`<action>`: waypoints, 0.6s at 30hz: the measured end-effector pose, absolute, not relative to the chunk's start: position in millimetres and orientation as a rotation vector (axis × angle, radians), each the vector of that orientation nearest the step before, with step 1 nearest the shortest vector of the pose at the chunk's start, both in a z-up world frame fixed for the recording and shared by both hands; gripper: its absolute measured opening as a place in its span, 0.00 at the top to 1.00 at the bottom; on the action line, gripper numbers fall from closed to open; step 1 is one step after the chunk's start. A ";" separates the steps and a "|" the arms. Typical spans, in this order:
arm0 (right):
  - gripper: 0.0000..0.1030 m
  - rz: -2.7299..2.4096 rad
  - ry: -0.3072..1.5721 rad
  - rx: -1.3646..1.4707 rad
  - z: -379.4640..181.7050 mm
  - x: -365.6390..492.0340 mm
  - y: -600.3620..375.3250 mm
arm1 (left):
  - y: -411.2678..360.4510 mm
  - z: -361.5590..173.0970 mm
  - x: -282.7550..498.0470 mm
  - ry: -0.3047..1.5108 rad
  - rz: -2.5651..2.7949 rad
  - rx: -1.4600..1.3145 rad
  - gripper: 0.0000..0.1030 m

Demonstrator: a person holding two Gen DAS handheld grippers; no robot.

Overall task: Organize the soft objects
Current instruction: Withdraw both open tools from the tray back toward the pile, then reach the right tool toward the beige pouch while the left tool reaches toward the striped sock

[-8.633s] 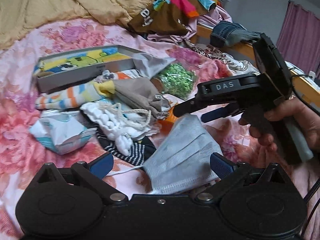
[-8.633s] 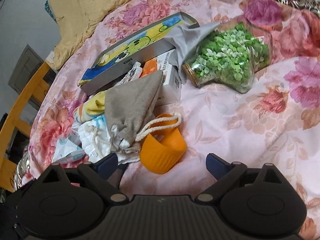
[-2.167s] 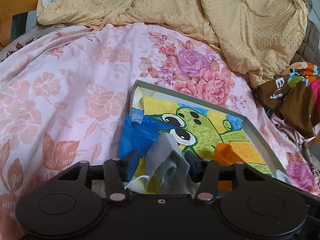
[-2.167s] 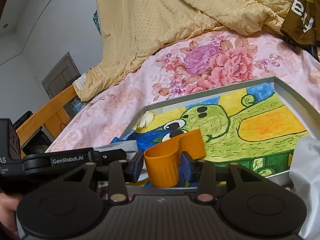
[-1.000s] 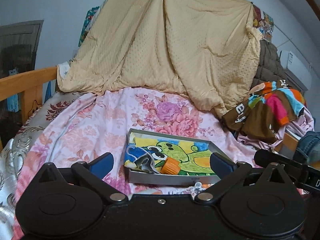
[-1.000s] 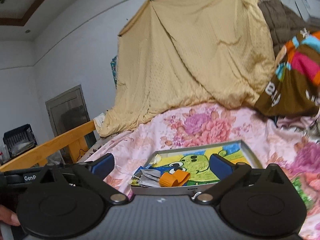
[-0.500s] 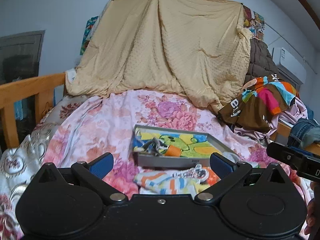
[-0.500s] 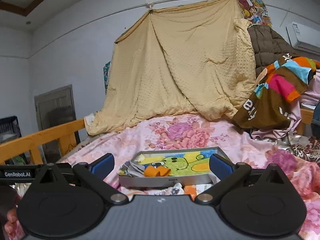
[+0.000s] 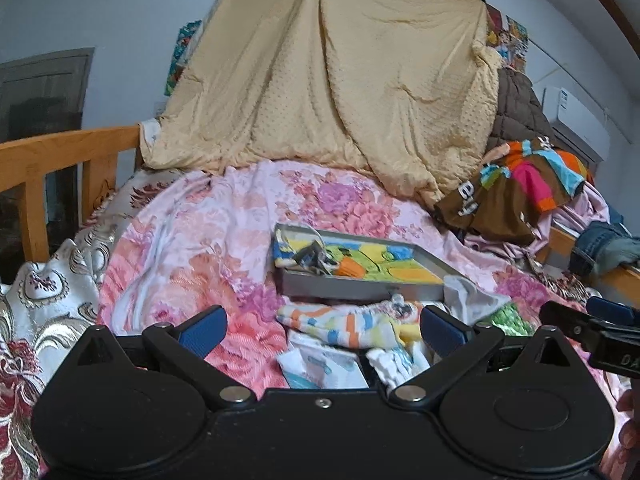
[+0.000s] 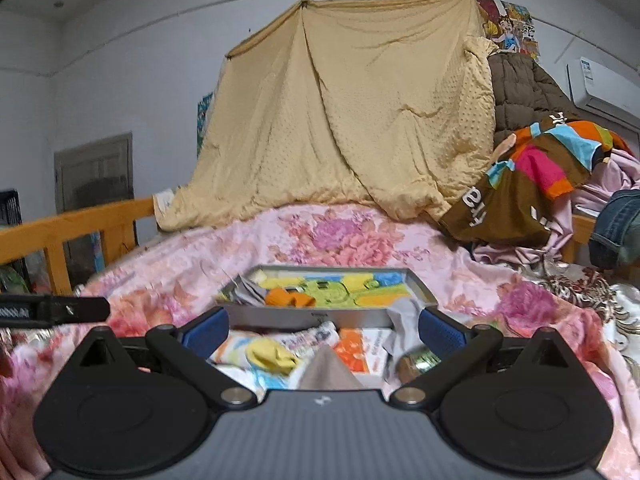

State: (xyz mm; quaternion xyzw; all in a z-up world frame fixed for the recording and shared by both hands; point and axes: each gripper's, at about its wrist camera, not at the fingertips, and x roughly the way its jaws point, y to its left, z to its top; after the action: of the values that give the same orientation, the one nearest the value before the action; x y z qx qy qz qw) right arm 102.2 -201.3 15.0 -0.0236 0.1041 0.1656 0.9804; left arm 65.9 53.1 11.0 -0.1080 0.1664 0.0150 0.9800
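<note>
1. A wooden bed rail (image 9: 48, 160) stands at the far left, then a pink floral bedspread (image 9: 208, 240); a tan blanket (image 9: 340, 80) hangs on the wall behind, and a pile of colourful clothes (image 9: 520, 188) sits at the right.
2. The grey tray (image 9: 360, 286) with a cartoon lining rests mid-bed. Inside its left end lie a grey face mask (image 9: 310, 258) and, just beside it, an orange cup (image 9: 350, 267).
3. In front of the tray lies a heap of soft things: a striped cloth (image 9: 340, 320), a white packet (image 9: 320, 368), and a jar of green pieces (image 9: 510, 320) to the right.
4. The left gripper (image 9: 322, 326) is spread wide with nothing between its fingers; the right gripper (image 10: 322, 328) is equally wide and empty.
5. Only the right wrist view shows a yellow sock (image 10: 270, 354), a grey pouch tip (image 10: 326, 370) and an orange-and-white box (image 10: 360, 348); the left wrist view alone shows the right gripper's side (image 9: 592, 328).
6. The heap is blurred, and each gripper body cuts off its near part.
</note>
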 end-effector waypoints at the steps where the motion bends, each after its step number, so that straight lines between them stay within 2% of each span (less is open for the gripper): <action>1: 0.00 0.326 0.216 -0.057 13.0 101.8 -201.6 | 52.7 9.5 65.5 0.346 0.022 -0.220 0.01; 18: 0.00 0.295 0.367 -0.003 -4.7 116.2 -216.7 | 27.3 -23.8 74.4 0.531 -0.138 -0.209 0.01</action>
State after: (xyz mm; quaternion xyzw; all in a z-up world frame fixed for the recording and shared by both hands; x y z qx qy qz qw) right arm 116.2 -216.7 -4.7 -0.0013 0.1817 0.1460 0.9725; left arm 74.4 27.3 -23.8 -0.1031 0.2619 -0.0682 0.9571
